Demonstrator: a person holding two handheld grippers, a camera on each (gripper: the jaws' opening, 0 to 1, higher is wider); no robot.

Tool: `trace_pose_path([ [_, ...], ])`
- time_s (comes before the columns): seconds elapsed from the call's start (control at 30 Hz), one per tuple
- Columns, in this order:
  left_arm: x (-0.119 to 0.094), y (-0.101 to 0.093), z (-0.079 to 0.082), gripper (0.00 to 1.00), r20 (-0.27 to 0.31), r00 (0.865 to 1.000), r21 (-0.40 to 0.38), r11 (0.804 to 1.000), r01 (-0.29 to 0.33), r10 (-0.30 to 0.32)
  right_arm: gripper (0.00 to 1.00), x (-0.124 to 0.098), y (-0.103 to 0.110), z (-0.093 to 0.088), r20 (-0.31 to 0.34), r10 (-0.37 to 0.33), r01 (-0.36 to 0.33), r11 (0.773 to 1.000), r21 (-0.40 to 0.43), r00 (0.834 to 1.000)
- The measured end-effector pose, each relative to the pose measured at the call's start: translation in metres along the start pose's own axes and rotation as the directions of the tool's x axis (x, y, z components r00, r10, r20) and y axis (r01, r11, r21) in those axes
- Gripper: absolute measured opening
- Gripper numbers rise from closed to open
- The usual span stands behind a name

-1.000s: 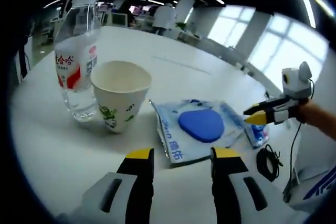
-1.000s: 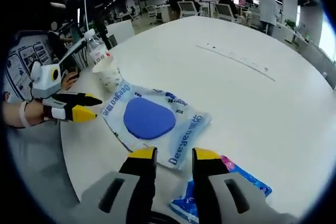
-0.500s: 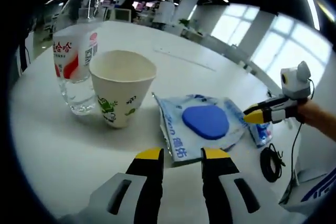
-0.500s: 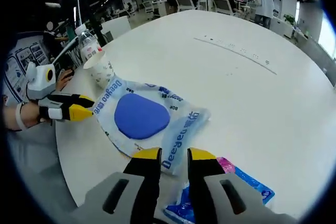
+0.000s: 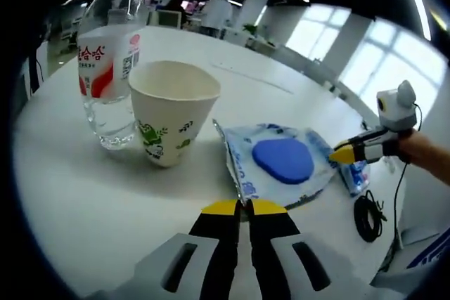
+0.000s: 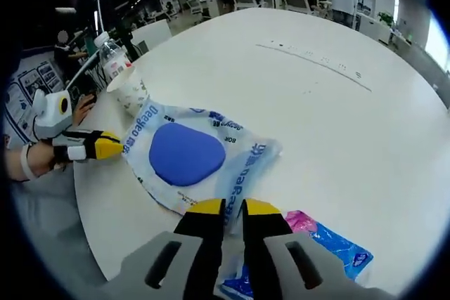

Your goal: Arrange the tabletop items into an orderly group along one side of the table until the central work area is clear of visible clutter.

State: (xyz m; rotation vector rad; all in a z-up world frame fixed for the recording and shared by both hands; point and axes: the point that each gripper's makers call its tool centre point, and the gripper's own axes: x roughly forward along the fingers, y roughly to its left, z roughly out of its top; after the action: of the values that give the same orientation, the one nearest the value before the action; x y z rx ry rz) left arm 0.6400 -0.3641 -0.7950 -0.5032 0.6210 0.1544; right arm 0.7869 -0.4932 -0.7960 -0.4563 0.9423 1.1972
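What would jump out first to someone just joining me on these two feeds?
The blue-and-white wipes pack lying flat on the white table, pinched from opposite edges by the left gripper and the right gripper. Just beyond it stand a paper cup and, touching it, a clear water bottle. A smaller blue packet lies beside the right gripper.

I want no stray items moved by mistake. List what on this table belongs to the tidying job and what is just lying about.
Part of the job:
- wipes pack, both claws closed on its edges: left claw, right claw
- paper cup
- water bottle
- small blue packet

Lying about:
- black cable at the table edge
- office chairs in the background
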Motion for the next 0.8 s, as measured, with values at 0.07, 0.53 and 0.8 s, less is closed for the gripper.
trace_pose_path([
  [0.07, 0.001, 0.001, -0.002, 0.0, -0.01, 1.0, -0.016, 1.0, -0.002, 0.002, 0.02, 0.0, -0.001, -0.001, -0.006, 0.0, 0.0, 1.0, -0.002, 1.0],
  [0.53, 0.002, 0.005, 0.01, 0.0, 0.021, 1.0, -0.019, 1.0, -0.007, 0.007, 0.0, -0.005, 0.003, 0.008, 0.033, -0.001, 0.0, 1.0, 0.029, 0.999],
  [0.8, -0.001, 0.002, 0.02, 0.0, 0.053, 0.999, -0.024, 1.0, 0.001, 0.0, 0.0, -0.017, 0.007, 0.015, 0.081, -0.011, 0.007, 0.999, 0.053, 0.997],
])
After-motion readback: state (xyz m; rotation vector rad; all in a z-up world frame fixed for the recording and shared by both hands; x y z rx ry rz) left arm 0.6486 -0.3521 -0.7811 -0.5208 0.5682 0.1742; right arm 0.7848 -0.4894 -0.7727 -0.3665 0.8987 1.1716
